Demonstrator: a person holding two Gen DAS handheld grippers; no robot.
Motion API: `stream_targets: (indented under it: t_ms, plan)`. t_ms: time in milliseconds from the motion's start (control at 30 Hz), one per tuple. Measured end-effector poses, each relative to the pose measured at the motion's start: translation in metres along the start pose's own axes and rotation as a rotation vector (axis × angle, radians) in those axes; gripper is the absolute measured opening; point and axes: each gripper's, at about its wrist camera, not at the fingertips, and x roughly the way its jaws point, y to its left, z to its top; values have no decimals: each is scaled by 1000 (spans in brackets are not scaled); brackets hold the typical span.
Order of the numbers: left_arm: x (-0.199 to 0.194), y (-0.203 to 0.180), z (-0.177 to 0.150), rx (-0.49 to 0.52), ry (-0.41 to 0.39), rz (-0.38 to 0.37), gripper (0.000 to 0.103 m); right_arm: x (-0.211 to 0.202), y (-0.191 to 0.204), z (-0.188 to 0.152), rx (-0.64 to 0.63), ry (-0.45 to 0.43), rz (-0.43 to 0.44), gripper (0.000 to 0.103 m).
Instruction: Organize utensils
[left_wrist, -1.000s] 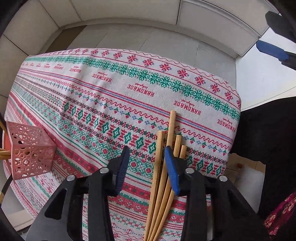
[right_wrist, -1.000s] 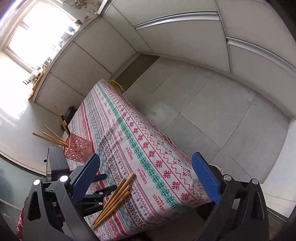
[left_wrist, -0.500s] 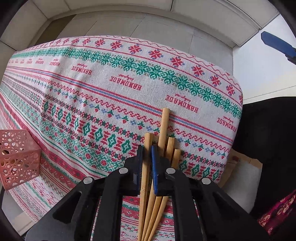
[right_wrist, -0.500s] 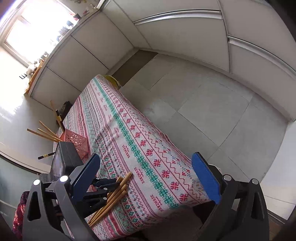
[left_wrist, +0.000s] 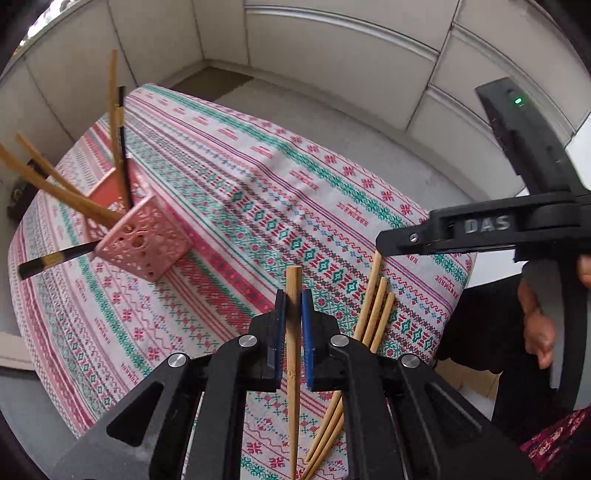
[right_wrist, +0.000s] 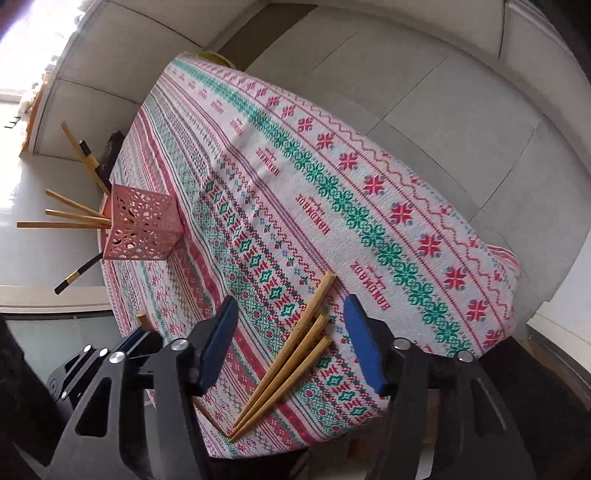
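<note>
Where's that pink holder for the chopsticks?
In both wrist views the pink holder stands at the left on the tablecloth, near its edge, chopsticks sticking out, well apart from the loose chopsticks.

My left gripper (left_wrist: 293, 306) points steeply down, its blue pads (left_wrist: 279, 321) clamped on a single chopstick (left_wrist: 293, 354). My right gripper (right_wrist: 291, 343) also tilts down, to the right of it, jaws closing with nothing pressed between them. My right hand (left_wrist: 535, 321) grips its handle.
</note>
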Motion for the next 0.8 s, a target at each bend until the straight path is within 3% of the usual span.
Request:
stream_targets:
  t_ms: [100, 300, 433, 467, 500, 633, 800]
  plan:
    - [-23, 14, -5, -50, -56, 32, 7, 17, 10, 1, 16, 45, -73, 40]
    - [-72, 22, -16, -99, -162, 93, 7, 47, 12, 0, 83, 82, -173, 38]
    - [-88, 23, -22, -117, -212, 143, 7, 53, 22, -2, 99, 59, -204, 37]
    - [-91, 24, -23, -124, -223, 151, 7, 54, 24, -2, 106, 54, -216, 33]
    - [-93, 26, -23, -133, -231, 157, 7, 55, 27, -1, 107, 42, -227, 15]
    - [-101, 30, -25, -163, -255, 179, 7, 61, 40, 3, 107, 28, -205, 11]
    - [-110, 33, -28, -197, -283, 192, 7, 42, 62, 6, 75, -65, -114, 9]
